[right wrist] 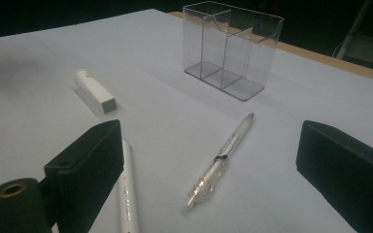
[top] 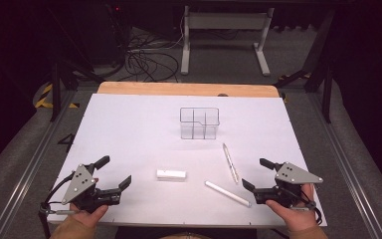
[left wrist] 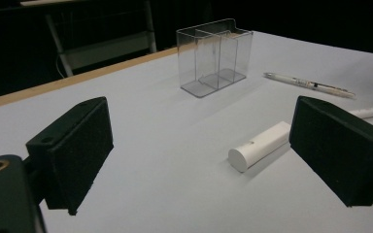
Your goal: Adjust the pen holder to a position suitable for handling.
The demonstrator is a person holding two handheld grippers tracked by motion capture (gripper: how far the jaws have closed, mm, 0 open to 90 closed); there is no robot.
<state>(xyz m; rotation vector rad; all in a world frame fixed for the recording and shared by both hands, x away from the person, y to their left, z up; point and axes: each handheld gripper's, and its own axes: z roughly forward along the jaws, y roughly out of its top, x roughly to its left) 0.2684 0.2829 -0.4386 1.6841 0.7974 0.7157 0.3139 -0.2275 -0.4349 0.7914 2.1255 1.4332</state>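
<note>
A clear plastic organizer [top: 199,123] with several compartments stands upright mid-table, also seen ahead in both gripper views [left wrist: 214,56] [right wrist: 233,48]. A short white stick-shaped item [top: 171,174] lies in front of it [left wrist: 259,145] [right wrist: 95,90]. A clear pen [top: 230,162] [right wrist: 221,160] [left wrist: 309,84] and a white pen [top: 227,193] [right wrist: 127,194] lie to the right. My left gripper [top: 115,172] rests open near the front left corner. At the front right, my right gripper [top: 256,173] stands open, with the white pen beside its left jaw. Nothing is between either pair of jaws.
The white tabletop [top: 129,129] has a wooden strip [top: 189,89] along its far edge. Beyond it stand a white metal frame [top: 226,30] and loose cables [top: 144,59] on the floor. Metal rails [top: 25,169] run along both sides.
</note>
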